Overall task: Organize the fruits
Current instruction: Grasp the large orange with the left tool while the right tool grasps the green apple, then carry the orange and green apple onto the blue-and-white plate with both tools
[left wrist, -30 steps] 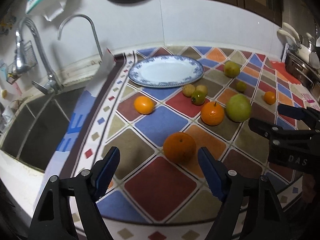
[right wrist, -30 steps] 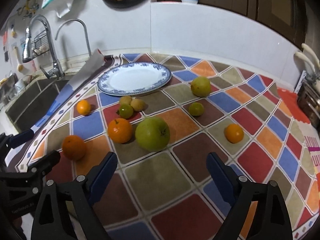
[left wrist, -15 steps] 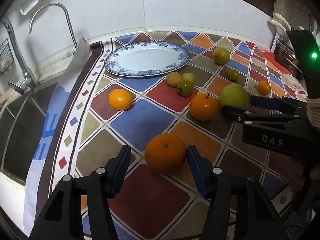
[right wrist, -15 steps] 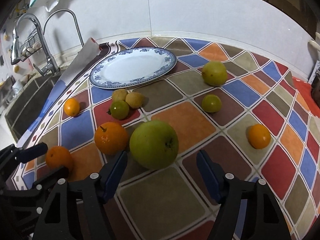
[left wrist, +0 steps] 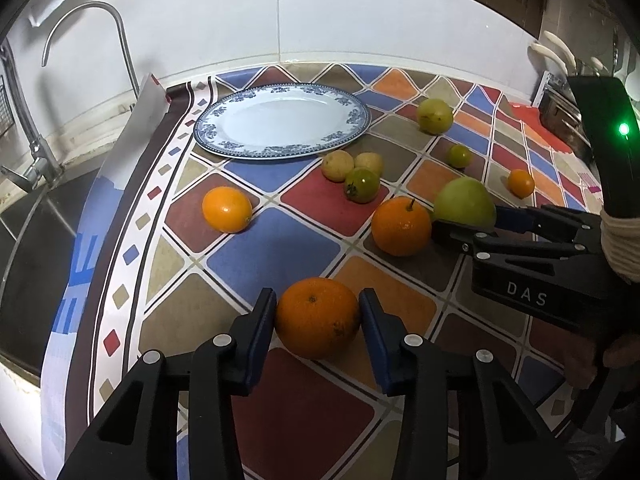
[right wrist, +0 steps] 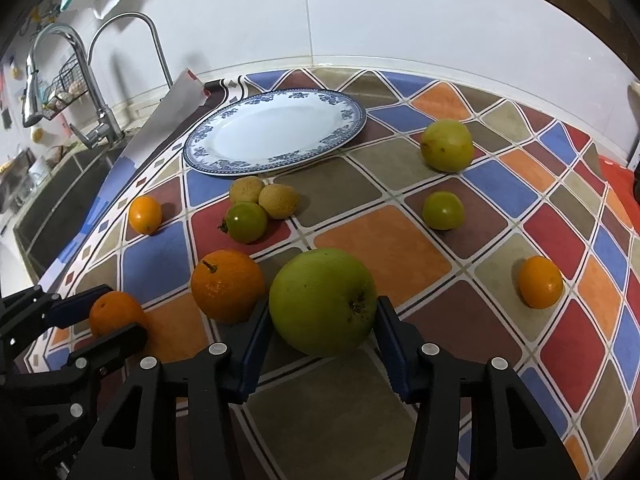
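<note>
nearest, our left gripper (left wrist: 318, 320), jaws just closed in, pads against a round orange (left wrist: 317, 317) on the chequered cloth; our right gripper (right wrist: 322, 334) likewise pinching a large green apple (right wrist: 322, 300). both fruits still sit on the cloth, ready to lift. beyond, the blue-rimmed white plate (left wrist: 282, 120) holds nothing. pad contact partly hidden behind fruit.
</note>
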`<act>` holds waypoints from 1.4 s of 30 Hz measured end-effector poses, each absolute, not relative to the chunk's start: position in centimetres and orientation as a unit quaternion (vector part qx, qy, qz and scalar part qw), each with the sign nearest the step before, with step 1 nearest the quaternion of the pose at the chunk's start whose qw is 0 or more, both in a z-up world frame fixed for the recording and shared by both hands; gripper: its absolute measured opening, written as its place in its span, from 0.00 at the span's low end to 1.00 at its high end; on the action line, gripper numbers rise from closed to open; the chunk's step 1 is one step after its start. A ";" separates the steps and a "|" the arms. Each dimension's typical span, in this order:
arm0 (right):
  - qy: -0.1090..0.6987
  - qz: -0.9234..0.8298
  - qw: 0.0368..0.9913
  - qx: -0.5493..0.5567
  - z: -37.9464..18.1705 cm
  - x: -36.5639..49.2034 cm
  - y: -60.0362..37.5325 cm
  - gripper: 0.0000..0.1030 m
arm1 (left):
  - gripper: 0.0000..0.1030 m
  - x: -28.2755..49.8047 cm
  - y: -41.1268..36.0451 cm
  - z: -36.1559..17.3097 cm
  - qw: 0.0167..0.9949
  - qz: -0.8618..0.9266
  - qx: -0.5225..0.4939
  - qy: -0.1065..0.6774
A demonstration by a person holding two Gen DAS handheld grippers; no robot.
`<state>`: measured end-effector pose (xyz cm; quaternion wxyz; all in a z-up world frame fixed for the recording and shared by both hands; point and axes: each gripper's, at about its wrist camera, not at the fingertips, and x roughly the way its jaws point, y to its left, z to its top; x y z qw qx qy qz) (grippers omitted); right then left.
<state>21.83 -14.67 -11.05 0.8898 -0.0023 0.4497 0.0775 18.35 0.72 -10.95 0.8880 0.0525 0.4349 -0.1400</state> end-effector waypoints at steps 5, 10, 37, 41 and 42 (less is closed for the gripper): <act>0.447 0.072 0.892 -0.001 -10.7 21.5 -14.9 0.49 | 0.41 18.3 0.9 -10.2 0.894 -0.142 0.052 0.423; 0.438 0.070 0.896 0.000 -9.5 20.9 -15.0 0.49 | 0.41 18.4 1.3 -9.2 0.900 -0.143 0.042 0.409; 0.351 0.110 0.930 -0.012 -2.1 28.0 -12.6 0.49 | 0.41 27.6 3.0 -1.6 0.943 -0.154 0.052 0.292; 0.347 0.109 0.931 -0.016 -1.8 31.0 -12.3 0.49 | 0.41 30.6 3.3 -1.8 0.942 -0.152 0.051 0.293; 0.347 0.109 0.931 -0.017 -1.9 32.1 -12.1 0.49 | 0.41 31.6 3.5 -2.0 0.941 -0.152 0.047 0.297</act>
